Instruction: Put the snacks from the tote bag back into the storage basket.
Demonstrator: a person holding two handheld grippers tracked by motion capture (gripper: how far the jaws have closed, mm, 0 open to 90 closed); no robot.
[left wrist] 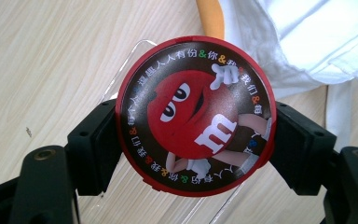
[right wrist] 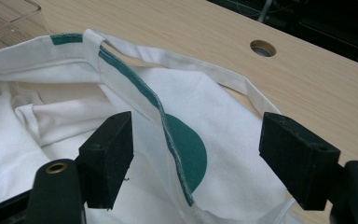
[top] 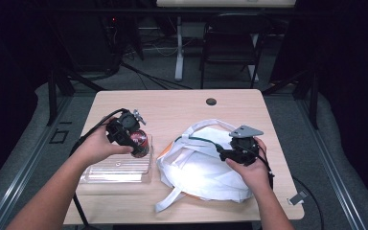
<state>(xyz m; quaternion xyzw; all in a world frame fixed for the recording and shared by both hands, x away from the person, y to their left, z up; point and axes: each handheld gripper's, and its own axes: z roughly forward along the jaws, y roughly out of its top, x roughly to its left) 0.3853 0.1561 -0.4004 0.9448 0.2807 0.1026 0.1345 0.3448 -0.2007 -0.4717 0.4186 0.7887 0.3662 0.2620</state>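
Left hand-held gripper [left wrist: 193,140] clamped on a round red candy tin [left wrist: 195,114], one jaw on each side of its rim; printed lid faces the left gripper view. From the high view, tin [top: 139,141] sits at the gripper's tip [top: 133,139], over the far right corner of a clear plastic tray [top: 117,170] on the counter [top: 172,108].

Right hand-held gripper [right wrist: 196,154] open, jaws spread wide and holding nothing. White cloth bag [right wrist: 121,116] lies directly beneath and ahead of it; green-trimmed edge [right wrist: 168,135] runs between the jaws. Counter hole [right wrist: 263,47] beyond, well apart.
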